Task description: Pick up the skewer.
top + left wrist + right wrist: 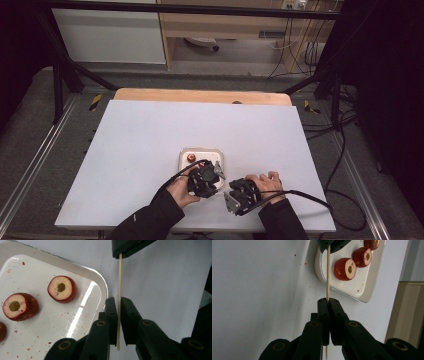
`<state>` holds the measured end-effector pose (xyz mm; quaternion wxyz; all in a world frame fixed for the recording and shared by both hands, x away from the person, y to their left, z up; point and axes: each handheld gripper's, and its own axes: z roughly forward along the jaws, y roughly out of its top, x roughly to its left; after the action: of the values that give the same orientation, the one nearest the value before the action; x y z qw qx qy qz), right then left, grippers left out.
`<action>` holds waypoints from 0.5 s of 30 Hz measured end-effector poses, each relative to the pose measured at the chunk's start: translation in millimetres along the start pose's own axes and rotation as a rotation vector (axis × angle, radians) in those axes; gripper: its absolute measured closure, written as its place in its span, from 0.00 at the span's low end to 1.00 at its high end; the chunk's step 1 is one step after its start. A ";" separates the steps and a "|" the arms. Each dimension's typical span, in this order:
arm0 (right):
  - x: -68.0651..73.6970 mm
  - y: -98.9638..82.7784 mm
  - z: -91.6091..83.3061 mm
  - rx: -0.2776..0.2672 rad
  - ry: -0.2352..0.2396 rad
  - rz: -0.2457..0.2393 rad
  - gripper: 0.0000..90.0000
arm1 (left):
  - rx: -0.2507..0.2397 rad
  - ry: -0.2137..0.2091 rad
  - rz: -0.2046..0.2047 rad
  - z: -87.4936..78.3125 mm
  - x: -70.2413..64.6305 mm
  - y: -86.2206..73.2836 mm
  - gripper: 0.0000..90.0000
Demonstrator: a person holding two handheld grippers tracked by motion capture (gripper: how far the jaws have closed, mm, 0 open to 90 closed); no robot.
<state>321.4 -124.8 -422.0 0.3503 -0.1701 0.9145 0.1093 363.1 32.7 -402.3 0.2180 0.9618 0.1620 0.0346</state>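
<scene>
A white table [150, 150] is set over grey floor. A glossy white tray [98, 282] with rounded corners is seen on it, bearing cored red fruit slices [62, 289]. A thin, pale wooden skewer [119, 285] is clamped between both grippers just beside the tray: left gripper [119, 305] nearly closed on it, right gripper [328, 300] pressed tight.

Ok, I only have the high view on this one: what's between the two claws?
Observer: A thin wooden skewer; the right claw is shut on it.
Operator: And the left claw?
Observer: The left claw grips the same skewer further along, beside the tray.
Operator: What's in the tray?
Observer: Red fruit pieces, cored, with pale cut faces; the skewer's visible length is bare.
</scene>
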 end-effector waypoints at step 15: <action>-6.9 -3.5 -2.0 -0.026 -0.012 0.144 0.75 | -0.005 0.034 0.015 -3.2 -1.4 -6.3 0.98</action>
<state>326.3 -127.0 -416.2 0.3448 -0.1078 0.9208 0.1472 359.4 38.9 -402.1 0.2175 0.9616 0.1585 0.0529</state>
